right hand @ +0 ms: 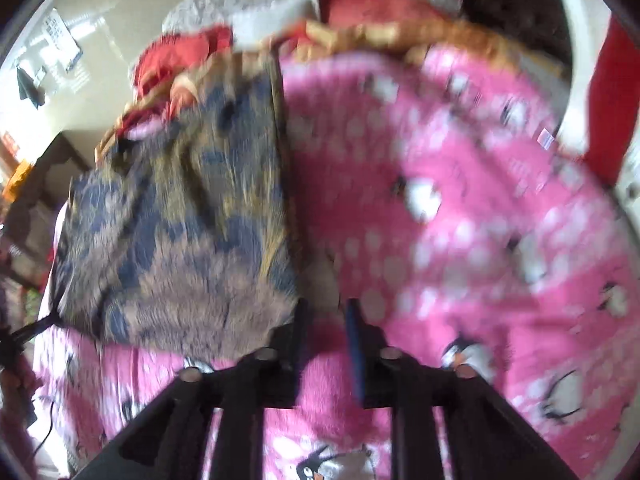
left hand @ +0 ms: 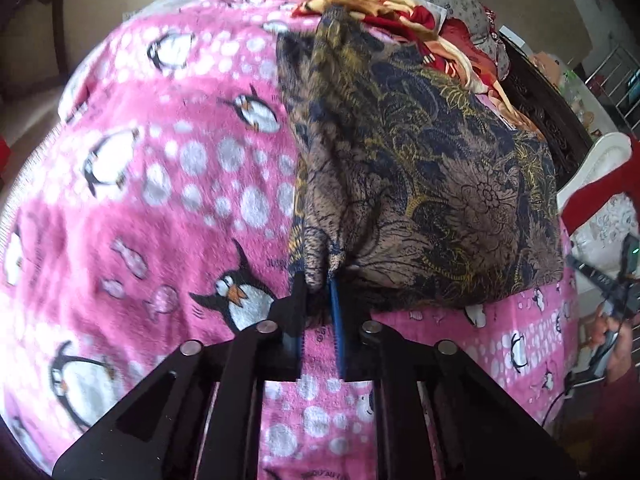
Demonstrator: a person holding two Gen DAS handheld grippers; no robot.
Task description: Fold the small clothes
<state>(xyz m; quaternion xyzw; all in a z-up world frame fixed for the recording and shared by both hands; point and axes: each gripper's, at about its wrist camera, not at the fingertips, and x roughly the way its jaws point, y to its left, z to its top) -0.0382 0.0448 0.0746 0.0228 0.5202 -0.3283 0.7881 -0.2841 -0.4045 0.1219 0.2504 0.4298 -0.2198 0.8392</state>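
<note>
A brown and navy batik-patterned garment (left hand: 420, 184) lies on a pink penguin blanket (left hand: 160, 184). My left gripper (left hand: 320, 280) is shut on the garment's near left corner, which bunches between the fingers. In the right wrist view, which is motion-blurred, the same garment (right hand: 180, 232) lies left of centre on the blanket (right hand: 460, 220). My right gripper (right hand: 326, 312) sits at the garment's near right corner with a fold of cloth (right hand: 324, 276) between its fingers; the blur hides whether they pinch it.
A heap of red and cream patterned clothes (left hand: 400, 12) lies at the blanket's far edge. A dark carved headboard (left hand: 536, 108) and white furniture (left hand: 600, 168) stand to the right. A person's hand holding the other gripper (left hand: 616, 292) shows at the right edge.
</note>
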